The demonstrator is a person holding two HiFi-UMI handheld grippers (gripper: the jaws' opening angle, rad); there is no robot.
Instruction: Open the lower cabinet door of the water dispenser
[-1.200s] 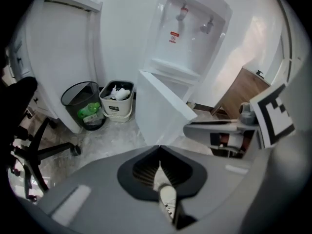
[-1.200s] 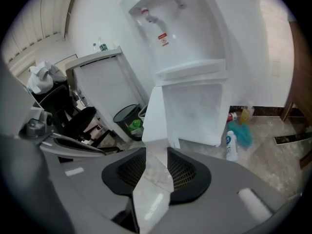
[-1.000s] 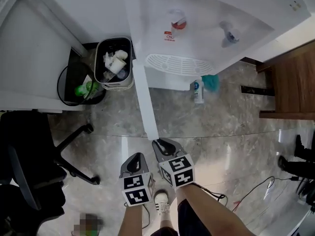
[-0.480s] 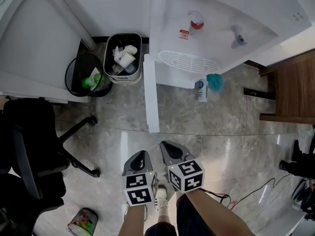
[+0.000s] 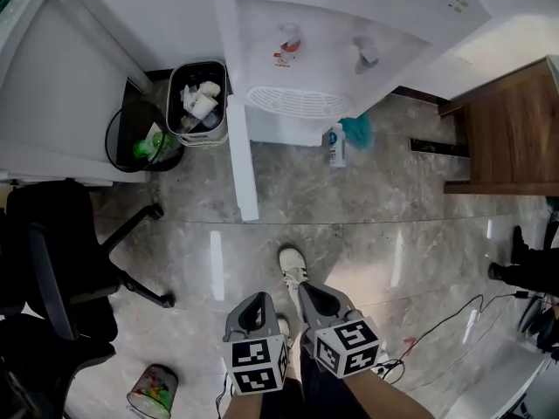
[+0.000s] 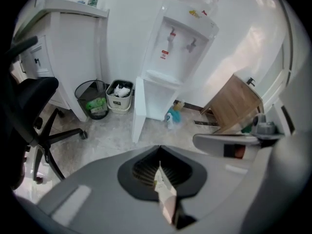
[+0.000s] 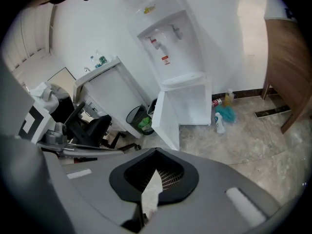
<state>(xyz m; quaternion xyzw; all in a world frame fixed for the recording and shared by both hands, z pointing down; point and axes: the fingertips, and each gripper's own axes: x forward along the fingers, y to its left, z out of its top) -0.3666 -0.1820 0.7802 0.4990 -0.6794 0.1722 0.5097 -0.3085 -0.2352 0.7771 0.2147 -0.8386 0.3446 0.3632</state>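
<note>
The white water dispenser (image 5: pixel 323 42) stands at the top of the head view. Its lower cabinet door (image 5: pixel 240 155) stands swung out toward me on its left side, and the cabinet behind it is open. Both grippers hang low in that view, well back from the door and touching nothing. My left gripper (image 5: pixel 255 307) is shut with nothing in it. Beside it my right gripper (image 5: pixel 311 297) is shut and empty as well. The open door (image 6: pixel 138 108) shows far ahead in the left gripper view, and the door (image 7: pixel 165 116) and dispenser (image 7: pixel 170 38) in the right gripper view.
A white bin (image 5: pixel 199 103) and a black wire bin (image 5: pixel 140 142) stand left of the door. An office chair (image 5: pixel 61 269) fills the left side. A bottle (image 5: pixel 334 145) and teal cloth (image 5: pixel 356 131) lie by the dispenser's foot. A wooden cabinet (image 5: pixel 511 129) and cables (image 5: pixel 454 321) are at right.
Both grippers have drawn back from the door's outer edge, down the view and toward me. The right gripper, which was at that edge, is now clear of it. The door stays open.
</note>
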